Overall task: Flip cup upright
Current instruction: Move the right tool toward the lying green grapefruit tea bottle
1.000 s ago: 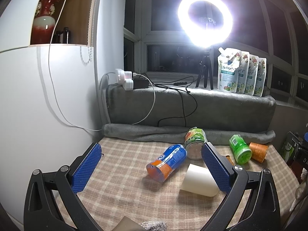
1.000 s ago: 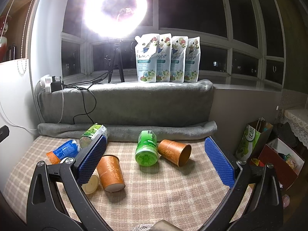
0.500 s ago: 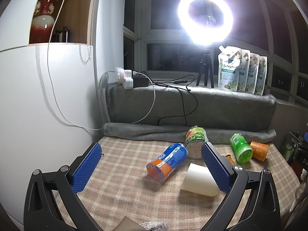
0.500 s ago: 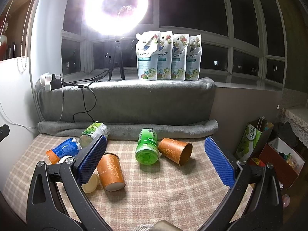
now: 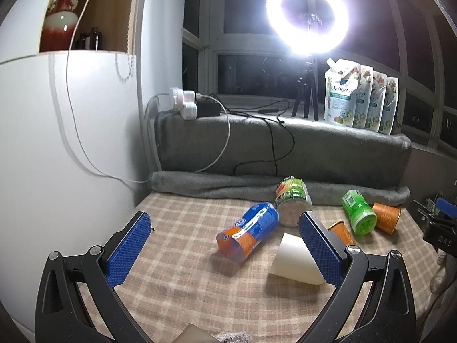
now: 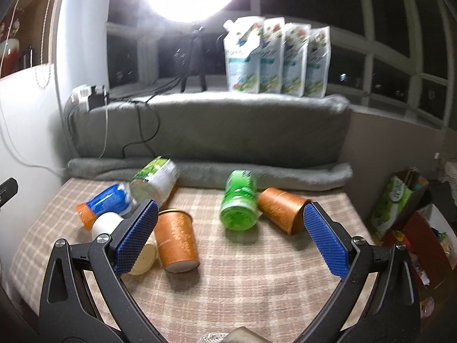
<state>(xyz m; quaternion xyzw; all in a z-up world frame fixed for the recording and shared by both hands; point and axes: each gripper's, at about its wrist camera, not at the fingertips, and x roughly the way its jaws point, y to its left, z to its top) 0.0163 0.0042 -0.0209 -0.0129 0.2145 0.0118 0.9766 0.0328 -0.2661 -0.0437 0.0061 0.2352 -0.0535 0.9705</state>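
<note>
Several cups lie on their sides on a checked cloth. In the right wrist view an orange cup lies just right of my left finger, a green cup lies mid-table, and a second orange cup lies by my right finger. A cream cup lies partly behind the left gripper's right finger; it also shows in the right wrist view. A blue-and-orange cup and a green-and-white cup lie behind it. My left gripper and right gripper are both open and empty above the cloth.
A grey blanket roll and grey covered ledge bound the far side. A white cabinet stands at the left with hanging cables. A ring light and refill pouches stand on the ledge. Boxes and bags sit right of the table.
The right gripper has moved forward and down toward the cups, which now look larger and closer; that view is blurred. The left gripper has barely moved.
</note>
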